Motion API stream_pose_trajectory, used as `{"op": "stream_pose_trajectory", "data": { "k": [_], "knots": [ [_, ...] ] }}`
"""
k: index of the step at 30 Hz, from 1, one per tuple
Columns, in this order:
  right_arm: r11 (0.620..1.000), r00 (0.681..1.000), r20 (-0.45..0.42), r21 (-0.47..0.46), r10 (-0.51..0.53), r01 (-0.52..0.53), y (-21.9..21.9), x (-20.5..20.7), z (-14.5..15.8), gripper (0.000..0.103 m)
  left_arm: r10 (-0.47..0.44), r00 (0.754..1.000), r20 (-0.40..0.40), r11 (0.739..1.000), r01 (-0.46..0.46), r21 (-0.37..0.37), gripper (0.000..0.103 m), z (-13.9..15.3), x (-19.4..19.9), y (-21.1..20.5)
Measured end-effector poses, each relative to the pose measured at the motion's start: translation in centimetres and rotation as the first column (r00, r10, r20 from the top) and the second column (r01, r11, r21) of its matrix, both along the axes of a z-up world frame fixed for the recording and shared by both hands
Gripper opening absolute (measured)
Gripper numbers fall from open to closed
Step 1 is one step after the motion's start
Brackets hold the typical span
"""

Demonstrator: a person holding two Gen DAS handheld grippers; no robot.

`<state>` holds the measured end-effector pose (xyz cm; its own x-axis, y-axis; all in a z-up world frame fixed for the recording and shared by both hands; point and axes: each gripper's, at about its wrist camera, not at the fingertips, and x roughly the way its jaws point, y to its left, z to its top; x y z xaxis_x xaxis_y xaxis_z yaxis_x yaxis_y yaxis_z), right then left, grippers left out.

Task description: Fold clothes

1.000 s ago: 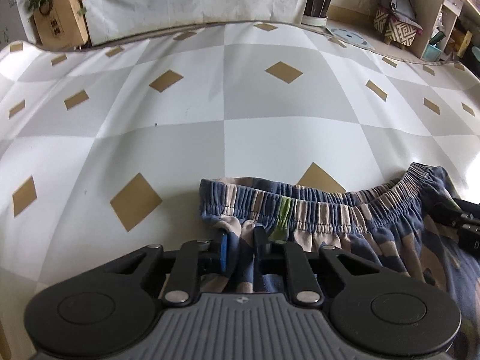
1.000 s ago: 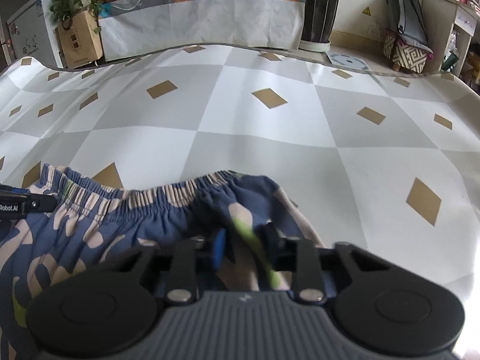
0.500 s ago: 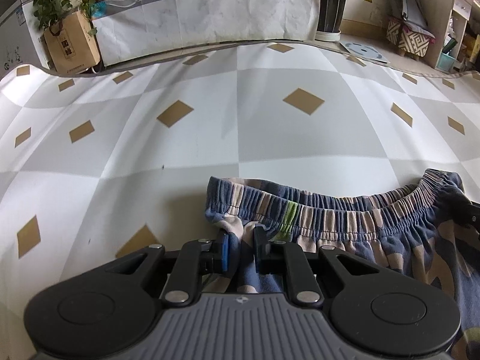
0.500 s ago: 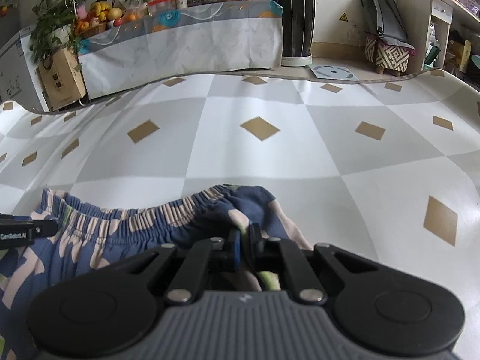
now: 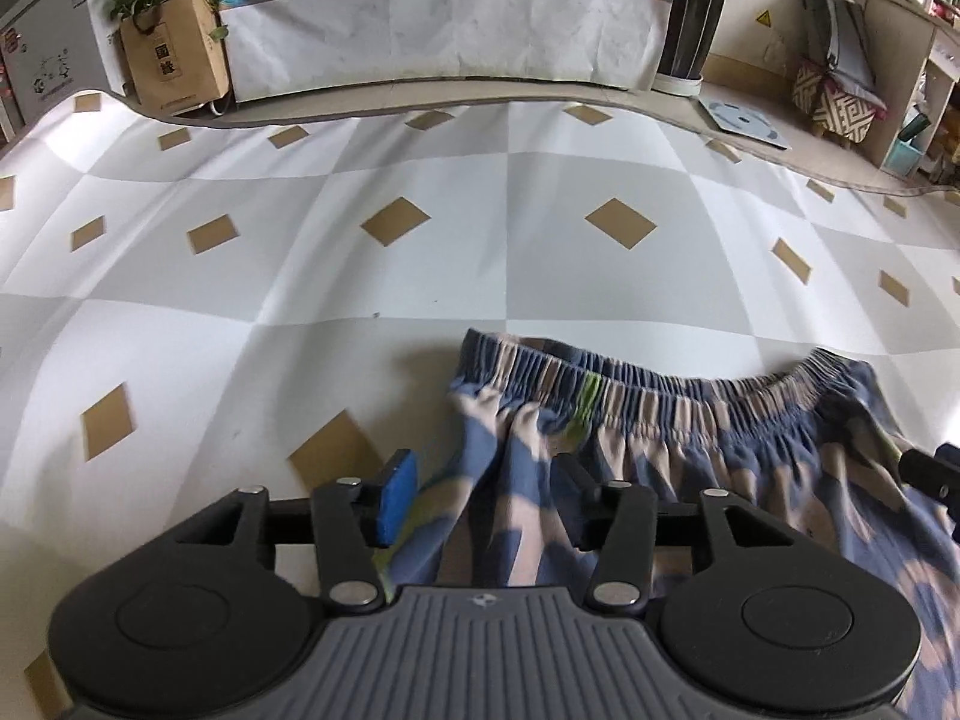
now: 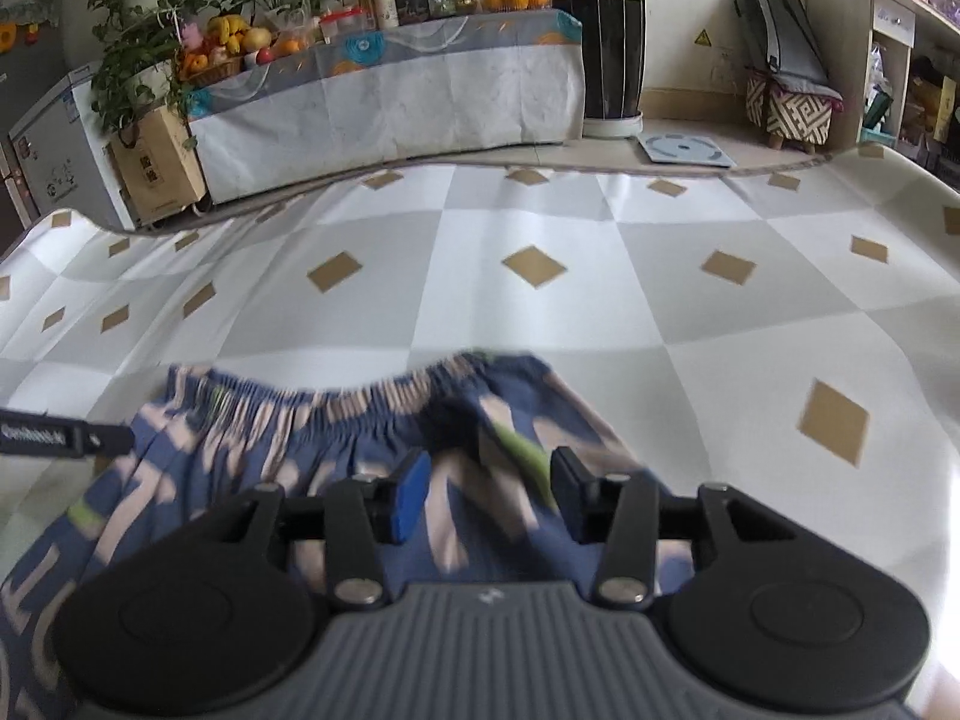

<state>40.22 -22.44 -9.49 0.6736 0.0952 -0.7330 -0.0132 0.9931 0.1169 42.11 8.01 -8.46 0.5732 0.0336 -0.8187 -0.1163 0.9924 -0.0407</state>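
While both tongs, left (image 5: 486, 495) and right (image 6: 489, 495), have just opened, patterned shorts (image 5: 690, 438) lie loose between them.

Soft printed cloth shorts (image 5: 690, 438) lie on a smooth, faintly glossy mat (image 5: 420, 252).

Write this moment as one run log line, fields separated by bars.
step: release | left hand-held gripper: jaws just opened, over shorts | right hand-held gripper: jaws just opened | shorts: flat on checkered mat
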Motion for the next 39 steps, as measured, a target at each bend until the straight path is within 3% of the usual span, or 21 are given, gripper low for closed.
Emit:
{"op": "stream_pose_trajectory", "data": {
  "k": [6, 13, 17, 22, 28, 33, 39],
  "knots": [
    [1.000, 0.999, -0.053, -0.001, -0.002, 0.002, -1.3, -4.4, 0.9, 0.046, 0.027, 0.999, -0.034, 0.997, -0.029, -0.071, 0.055, 1.7, -5.1, 1.7],
    [1.000, 0.996, -0.084, 0.004, -0.012, 0.013, -2.6, -8.3, 1.3, 0.048, 0.062, 0.996, -0.067, 0.988, -0.071, -0.134, 0.060, 1.0, -9.9, 2.9],
    [1.000, 0.995, -0.102, -0.005, -0.021, 0.021, -3.2, -9.1, 0.7, 0.049, 0.058, 0.993, -0.101, 0.989, -0.071, -0.131, 0.061, -0.3, -11.1, 2.6],
    [0.999, 0.993, -0.112, -0.012, -0.038, 0.037, -3.8, -9.3, 0.2, 0.051, 0.005, 0.995, -0.098, 0.998, -0.012, -0.066, 0.063, -1.2, -11.3, 1.1],
    [0.999, 0.994, -0.100, -0.038, -0.036, 0.033, -3.8, -9.4, -0.3, 0.053, -0.009, 0.997, -0.074, 1.000, 0.007, -0.022, 0.075, -1.7, -11.6, 0.1],
    [0.995, 0.994, -0.082, -0.081, -0.070, 0.064, -4.1, -9.5, -0.6, 0.053, 0.048, 0.996, -0.079, 0.999, -0.049, -0.002, 0.100, -2.4, -11.8, 1.0],
    [0.988, 0.989, -0.077, -0.103, -0.123, 0.115, -4.9, -9.5, -0.8, 0.053, 0.102, 0.992, -0.073, 0.995, -0.101, 0.013, 0.103, -2.7, -12.2, 2.5]
  ]
}}
